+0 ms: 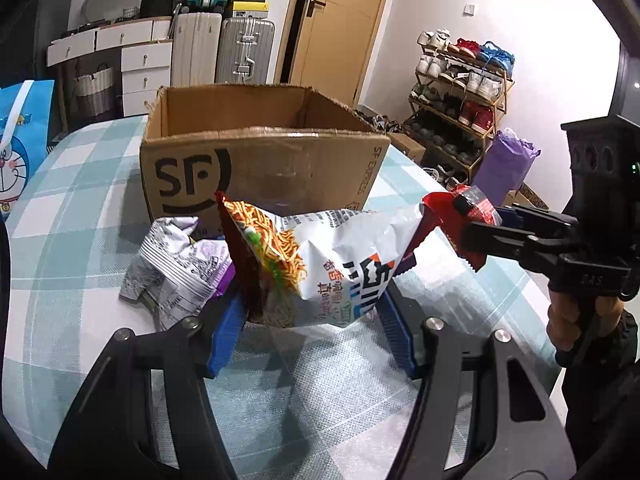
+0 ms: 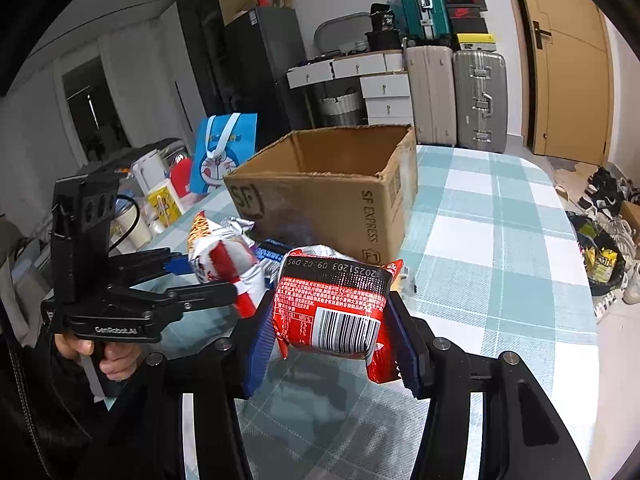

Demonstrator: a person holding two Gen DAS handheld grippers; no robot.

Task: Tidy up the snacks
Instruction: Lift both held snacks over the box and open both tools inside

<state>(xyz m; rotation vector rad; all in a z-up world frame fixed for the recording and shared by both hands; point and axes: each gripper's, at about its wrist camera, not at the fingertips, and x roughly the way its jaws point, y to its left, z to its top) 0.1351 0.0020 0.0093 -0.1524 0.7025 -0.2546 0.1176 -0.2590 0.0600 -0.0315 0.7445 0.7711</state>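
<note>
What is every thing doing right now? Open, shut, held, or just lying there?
Box: open on top, upright on the table.
Noodle bag: held up in the left gripper.
Red packet: held in the right gripper.
Silver bag: crumpled, lying on the table by the box.
Door: shut.

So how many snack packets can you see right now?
3: a noodle-snack bag in the left gripper, a red packet in the right gripper, a crumpled silver-purple packet on the table. Others may be hidden.
</note>
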